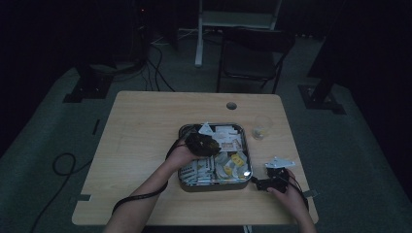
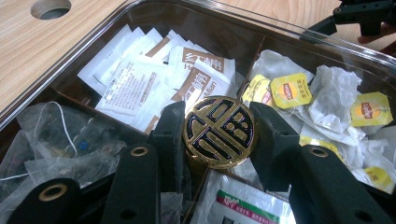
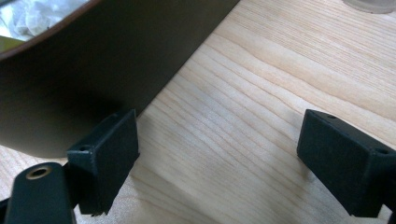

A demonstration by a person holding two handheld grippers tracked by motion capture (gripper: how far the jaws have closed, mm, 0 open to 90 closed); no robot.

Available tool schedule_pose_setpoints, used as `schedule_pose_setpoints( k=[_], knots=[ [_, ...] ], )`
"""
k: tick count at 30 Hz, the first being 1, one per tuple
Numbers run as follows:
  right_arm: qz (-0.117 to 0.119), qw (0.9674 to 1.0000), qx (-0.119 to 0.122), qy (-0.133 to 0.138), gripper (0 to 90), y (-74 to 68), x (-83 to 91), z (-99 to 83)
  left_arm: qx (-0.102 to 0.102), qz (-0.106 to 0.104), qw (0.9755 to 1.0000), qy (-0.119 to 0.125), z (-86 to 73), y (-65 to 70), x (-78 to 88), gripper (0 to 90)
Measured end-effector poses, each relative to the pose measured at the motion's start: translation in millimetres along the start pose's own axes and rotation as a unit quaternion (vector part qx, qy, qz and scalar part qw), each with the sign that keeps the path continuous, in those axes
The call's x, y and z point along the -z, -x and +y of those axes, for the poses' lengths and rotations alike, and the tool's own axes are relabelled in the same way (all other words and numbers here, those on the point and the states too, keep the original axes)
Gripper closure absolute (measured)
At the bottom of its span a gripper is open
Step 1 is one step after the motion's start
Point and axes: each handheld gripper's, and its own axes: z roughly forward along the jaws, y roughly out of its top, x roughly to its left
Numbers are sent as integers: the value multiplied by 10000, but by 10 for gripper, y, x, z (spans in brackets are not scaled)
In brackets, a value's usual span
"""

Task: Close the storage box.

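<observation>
- Nearest, at about five o'clock on the pale wooden surface (image 1: 145, 145), the right claw (image 1: 277, 175) rests low on the wood just off the tray's right edge; in the right gripper view its jaws stand well apart with bare wood grain between them and nothing held.
- At the centre of the surface sits the dark rectangular tray with a clear rim (image 1: 180, 167), divided into compartments of white paper sachets (image 2: 135, 79), yellow-tagged tea bags (image 2: 292, 91) and gauzy tea bags with strings (image 2: 56, 140).
- Over the tray, toward its eleven o'clock part, the left claw (image 2: 218, 135) is clamped on a round gold-and-black patterned disc (image 2: 219, 131), one pad pressing each side; the disc stands just above the sachets, near where the compartments meet.
- Judged step: the disc is gripped, likely being lifted out of the tray or carried over it; which, I cannot tell.
- The next move calls for a steady squeeze, a straight rise clear of the rim, and no snagging of tea-bag strings.
- Farther off, at one o'clock, a small clear glass cup (image 1: 261, 127) stands well apart from the tray, beside a round cable hole (image 1: 231, 105).
</observation>
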Motion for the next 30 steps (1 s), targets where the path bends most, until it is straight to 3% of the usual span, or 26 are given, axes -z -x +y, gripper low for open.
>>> schedule_pose_setpoints(
  k=[14, 30],
  knots=[
    [0, 10000, -3, 1, 122, -1, 0, 0, -12, 59, 10000, -51, -48, 5, -17, 594],
    [-2, 10000, 1, 0, 122, -1, 0, 0, 43, -37, 10000, 49, -90, -12, -47, 592]
  ],
)
